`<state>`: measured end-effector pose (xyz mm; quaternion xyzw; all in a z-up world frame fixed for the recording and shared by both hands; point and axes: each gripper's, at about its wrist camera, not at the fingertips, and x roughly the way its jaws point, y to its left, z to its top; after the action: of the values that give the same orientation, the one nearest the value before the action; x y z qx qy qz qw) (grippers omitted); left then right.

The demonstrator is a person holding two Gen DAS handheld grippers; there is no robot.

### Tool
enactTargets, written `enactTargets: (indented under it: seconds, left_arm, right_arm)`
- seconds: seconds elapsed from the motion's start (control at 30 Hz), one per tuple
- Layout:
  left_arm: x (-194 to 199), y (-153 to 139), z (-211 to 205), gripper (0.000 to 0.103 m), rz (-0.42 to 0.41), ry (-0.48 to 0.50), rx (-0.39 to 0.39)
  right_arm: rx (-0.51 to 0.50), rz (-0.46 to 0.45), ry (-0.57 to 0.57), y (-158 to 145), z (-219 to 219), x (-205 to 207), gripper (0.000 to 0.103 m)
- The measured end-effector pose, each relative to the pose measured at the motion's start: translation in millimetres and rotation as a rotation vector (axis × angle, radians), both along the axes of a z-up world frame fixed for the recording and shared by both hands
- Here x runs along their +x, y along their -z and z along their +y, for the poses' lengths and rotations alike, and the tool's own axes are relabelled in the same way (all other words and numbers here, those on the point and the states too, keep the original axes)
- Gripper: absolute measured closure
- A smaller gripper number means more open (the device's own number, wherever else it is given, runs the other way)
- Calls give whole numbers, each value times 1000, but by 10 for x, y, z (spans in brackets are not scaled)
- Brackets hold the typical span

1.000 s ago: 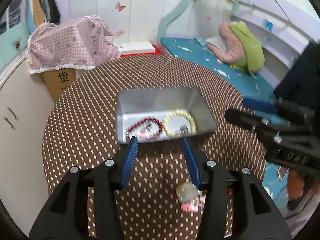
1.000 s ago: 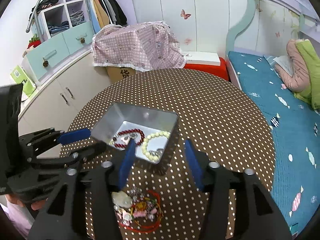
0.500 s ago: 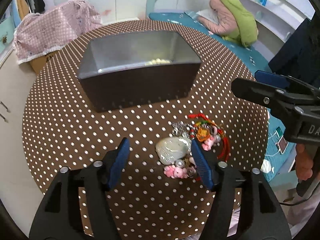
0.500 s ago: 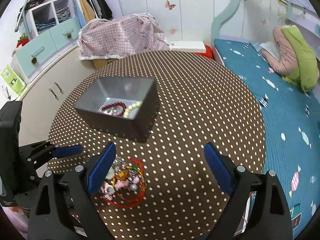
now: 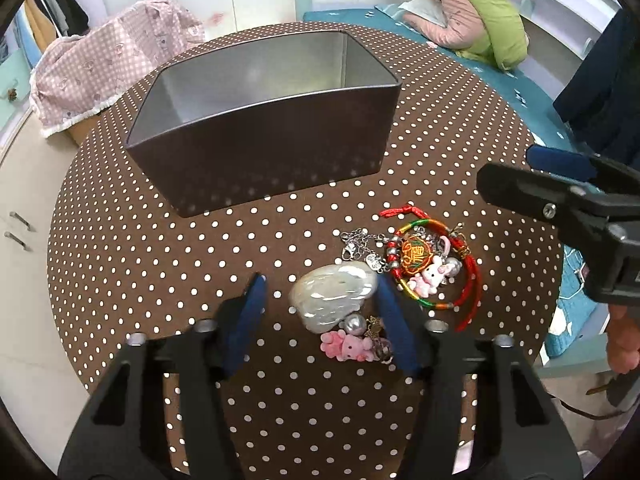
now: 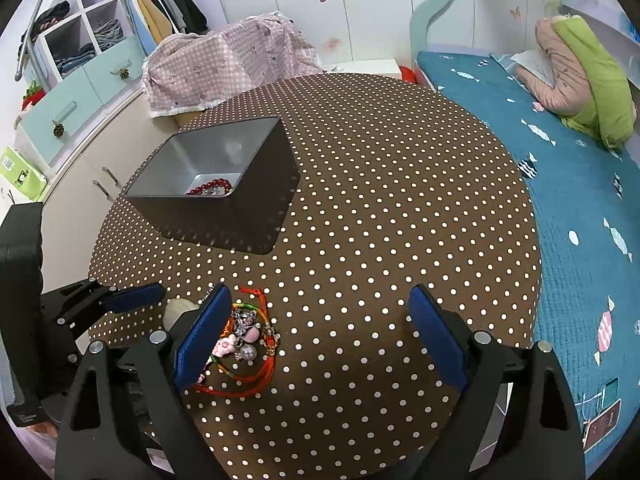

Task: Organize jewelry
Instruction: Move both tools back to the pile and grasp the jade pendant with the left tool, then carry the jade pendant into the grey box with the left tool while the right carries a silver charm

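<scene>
A pile of jewelry lies on the brown dotted round table (image 5: 160, 248): a pale shell-like pendant (image 5: 334, 296), a red cord bracelet with charms (image 5: 434, 264) and a pink bear charm (image 5: 346, 346). My left gripper (image 5: 320, 312) is open, low over the table, its fingers either side of the pendant. A grey metal tin (image 5: 260, 160) stands behind; in the right wrist view it (image 6: 224, 200) holds a red bead bracelet (image 6: 210, 190). My right gripper (image 6: 320, 340) is wide open and empty, its left finger beside the red cord bracelet (image 6: 248, 344).
The table edge (image 6: 532, 280) drops to a blue bed (image 6: 580, 208) on the right. White cabinets (image 6: 80, 184) and a box under pink checked cloth (image 6: 224, 68) stand behind the table. The right gripper (image 5: 560, 208) shows at the right of the left wrist view.
Both grippers have pulled back from the tin and dropped toward the jewelry pile. The left gripper has come down around the pendant. The right gripper has opened wide.
</scene>
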<state>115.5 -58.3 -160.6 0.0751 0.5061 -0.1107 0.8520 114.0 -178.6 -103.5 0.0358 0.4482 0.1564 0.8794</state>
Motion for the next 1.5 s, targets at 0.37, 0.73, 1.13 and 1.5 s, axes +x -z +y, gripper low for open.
enactTargets:
  seconds: [0.37, 0.73, 1.13, 1.5]
  left_arm:
    - [-10, -25, 134, 62, 6, -52, -25]
    - [-109, -81, 558, 62, 5, -139, -78]
    - [-362, -102, 711, 62, -10, -204, -106]
    - [-472, -117, 694, 62, -26, -189, -119]
  right_arm:
    - [18, 4, -32, 29, -2, -64, 16]
    - [32, -48, -190, -24, 292, -393, 23]
    - [-15, 17, -322, 110, 720, -537, 73]
    - [-84, 58, -302, 241, 820, -555, 88]
